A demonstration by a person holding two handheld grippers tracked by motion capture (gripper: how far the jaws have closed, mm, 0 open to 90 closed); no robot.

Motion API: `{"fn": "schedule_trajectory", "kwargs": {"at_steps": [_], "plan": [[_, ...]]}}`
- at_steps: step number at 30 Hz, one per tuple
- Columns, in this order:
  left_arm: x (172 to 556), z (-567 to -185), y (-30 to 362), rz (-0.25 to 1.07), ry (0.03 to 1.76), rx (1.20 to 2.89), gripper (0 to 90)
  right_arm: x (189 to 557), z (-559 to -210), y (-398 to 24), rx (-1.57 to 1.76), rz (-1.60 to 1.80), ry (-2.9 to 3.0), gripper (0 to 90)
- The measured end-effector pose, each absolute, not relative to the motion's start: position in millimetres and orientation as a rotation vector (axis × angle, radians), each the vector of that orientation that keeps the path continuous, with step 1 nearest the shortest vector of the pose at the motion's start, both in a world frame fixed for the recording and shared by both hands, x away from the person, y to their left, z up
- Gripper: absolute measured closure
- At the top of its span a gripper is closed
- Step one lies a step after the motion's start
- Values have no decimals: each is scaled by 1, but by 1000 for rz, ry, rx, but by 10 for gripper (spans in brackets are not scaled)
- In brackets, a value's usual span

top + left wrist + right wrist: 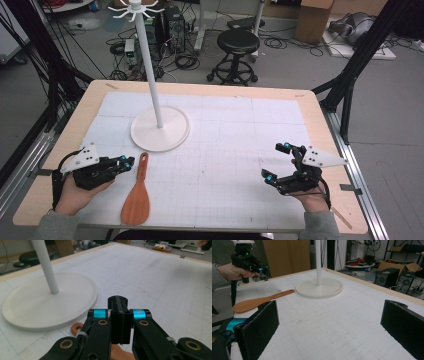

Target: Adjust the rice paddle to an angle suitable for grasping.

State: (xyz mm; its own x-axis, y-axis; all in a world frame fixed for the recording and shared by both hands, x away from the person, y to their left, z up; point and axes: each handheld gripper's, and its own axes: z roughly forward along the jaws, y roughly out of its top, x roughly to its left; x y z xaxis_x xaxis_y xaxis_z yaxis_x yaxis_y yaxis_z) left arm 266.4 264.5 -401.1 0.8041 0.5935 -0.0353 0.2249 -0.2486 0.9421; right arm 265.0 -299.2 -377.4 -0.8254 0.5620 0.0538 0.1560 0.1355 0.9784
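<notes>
High view: the table (65, 135) carries a white gridded mat (225, 150), with a white stand (160, 127) on its round base toward the far left. Next to that base lies the wooden spatula (137, 192), its handle end just beside the left gripper (127, 162), whose 2 jaws are pressed together on nothing. Well apart, the right gripper (277, 162) has its jaws spread wide.

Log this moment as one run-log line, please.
left gripper: shut, empty, just above wooden spatula handle | right gripper: open, empty, over mat | white stand: upright, nothing hung
</notes>
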Motion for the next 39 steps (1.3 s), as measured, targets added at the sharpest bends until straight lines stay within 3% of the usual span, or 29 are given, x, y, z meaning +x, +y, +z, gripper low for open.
{"fn": "schedule_trajectory", "kwargs": {"at_steps": [8,39], "plan": [[279,-418,266,310,747,1885,896,266,-380,-298,697,1728,2111,0],[307,-451,262,247,840,2059,896,255,-388,-307,745,1683,2111,1]]}}
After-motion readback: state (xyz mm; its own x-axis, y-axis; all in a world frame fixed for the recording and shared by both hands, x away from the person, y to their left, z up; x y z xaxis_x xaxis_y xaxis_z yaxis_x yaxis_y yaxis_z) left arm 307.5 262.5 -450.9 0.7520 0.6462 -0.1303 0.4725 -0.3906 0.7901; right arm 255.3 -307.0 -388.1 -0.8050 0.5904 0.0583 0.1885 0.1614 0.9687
